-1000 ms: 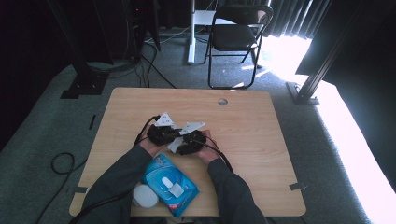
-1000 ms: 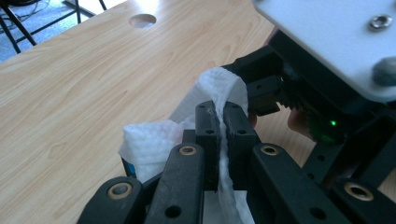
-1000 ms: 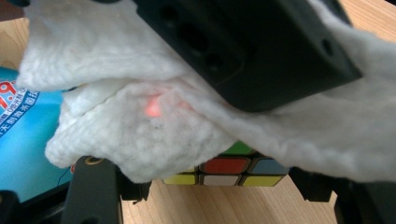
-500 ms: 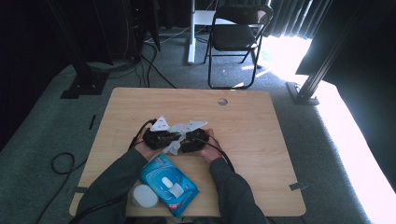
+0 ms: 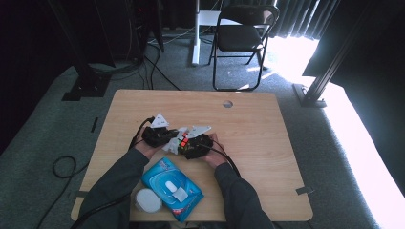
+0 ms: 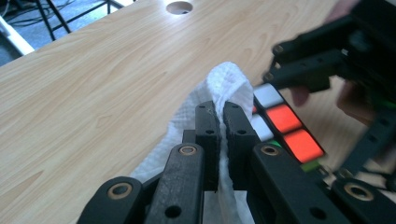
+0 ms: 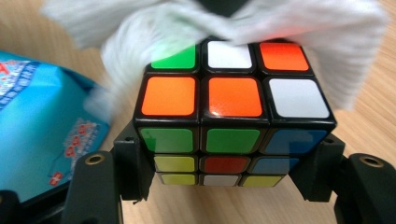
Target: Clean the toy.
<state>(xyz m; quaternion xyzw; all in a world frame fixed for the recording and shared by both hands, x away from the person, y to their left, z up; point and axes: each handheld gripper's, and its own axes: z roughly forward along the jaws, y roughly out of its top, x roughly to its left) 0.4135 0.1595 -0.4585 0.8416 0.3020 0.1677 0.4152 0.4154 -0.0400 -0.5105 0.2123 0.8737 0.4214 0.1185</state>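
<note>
A scrambled Rubik's cube sits clamped between the jaws of my right gripper, just above the table. My left gripper is shut on a white wipe. The wipe lies against the far top edge of the cube and drapes over it. In the high view the two grippers meet at mid-table, the left gripper on the left and the right gripper on the right. The cube shows between them, with the wipe beside it.
A blue pack of wet wipes lies near the front edge between the person's forearms, with a white round lid to its left. A cable hole is at the far side of the table. A folding chair stands beyond it.
Both grippers have stayed together at mid-table. The left one, holding the wipe, has shifted a little to the left against the cube.
</note>
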